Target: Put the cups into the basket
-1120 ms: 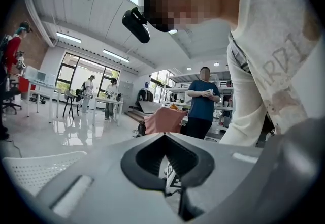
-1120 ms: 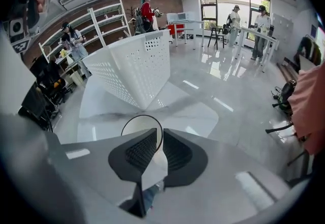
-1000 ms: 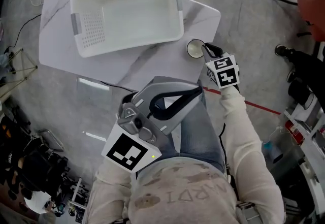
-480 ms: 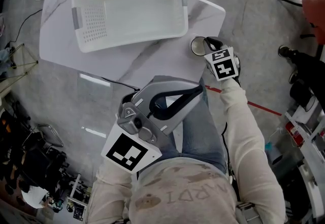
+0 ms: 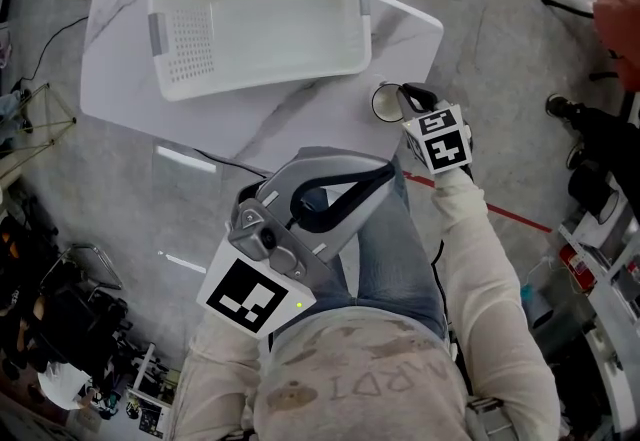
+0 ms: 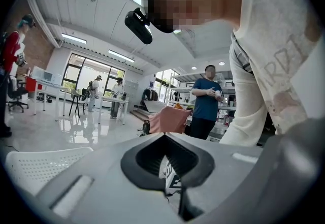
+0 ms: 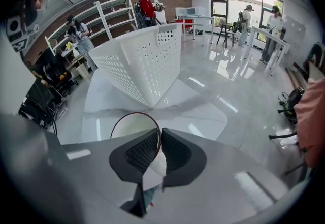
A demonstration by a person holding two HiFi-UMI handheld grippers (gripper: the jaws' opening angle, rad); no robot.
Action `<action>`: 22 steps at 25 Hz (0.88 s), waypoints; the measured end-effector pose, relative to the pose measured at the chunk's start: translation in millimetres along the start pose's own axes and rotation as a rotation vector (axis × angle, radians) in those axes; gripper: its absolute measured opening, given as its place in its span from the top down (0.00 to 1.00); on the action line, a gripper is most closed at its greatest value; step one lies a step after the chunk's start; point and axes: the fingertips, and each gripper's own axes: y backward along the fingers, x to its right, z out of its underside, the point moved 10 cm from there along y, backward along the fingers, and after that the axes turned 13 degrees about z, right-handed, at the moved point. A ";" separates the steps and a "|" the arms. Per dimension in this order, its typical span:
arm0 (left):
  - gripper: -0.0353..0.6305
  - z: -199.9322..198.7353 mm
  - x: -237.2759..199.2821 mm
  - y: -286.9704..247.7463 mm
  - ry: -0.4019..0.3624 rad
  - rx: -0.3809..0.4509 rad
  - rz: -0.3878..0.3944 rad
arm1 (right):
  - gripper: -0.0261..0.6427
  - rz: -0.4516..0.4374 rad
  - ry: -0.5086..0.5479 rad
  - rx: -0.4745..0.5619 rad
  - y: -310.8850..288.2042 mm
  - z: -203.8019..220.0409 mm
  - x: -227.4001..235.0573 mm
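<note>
My left tongs (image 5: pixel 340 197) hang off the surface (image 5: pixel 125 79), low in front of the person's jeans (image 5: pixel 395 259); their pads stand wide apart with nothing between them, and through the gap I see only the marker cube (image 6: pixel 171 181) of the other tool. The white perforated basket (image 5: pixel 185 49) lies on the marble surface, open side up. The cup (image 5: pixel 384 101), white with a dark rim, is outside the basket, just off its near right corner at the surface's edge; my right tongs (image 5: pixel 407 101) are narrowed onto its rim, one pad inside the cup (image 7: pixel 133 125) and one outside.
</note>
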 end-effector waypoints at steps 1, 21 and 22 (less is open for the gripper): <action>0.95 -2.6 1.0 1.5 -0.001 0.004 -0.006 | 0.89 -0.007 -0.001 0.012 7.8 -2.1 -1.0; 0.95 -81.0 14.0 101.7 -0.078 0.108 -0.244 | 0.89 -0.136 0.080 0.335 173.1 -186.9 -31.0; 0.95 -81.5 12.9 108.5 -0.082 0.108 -0.260 | 0.89 -0.144 0.090 0.332 163.8 -197.4 -36.1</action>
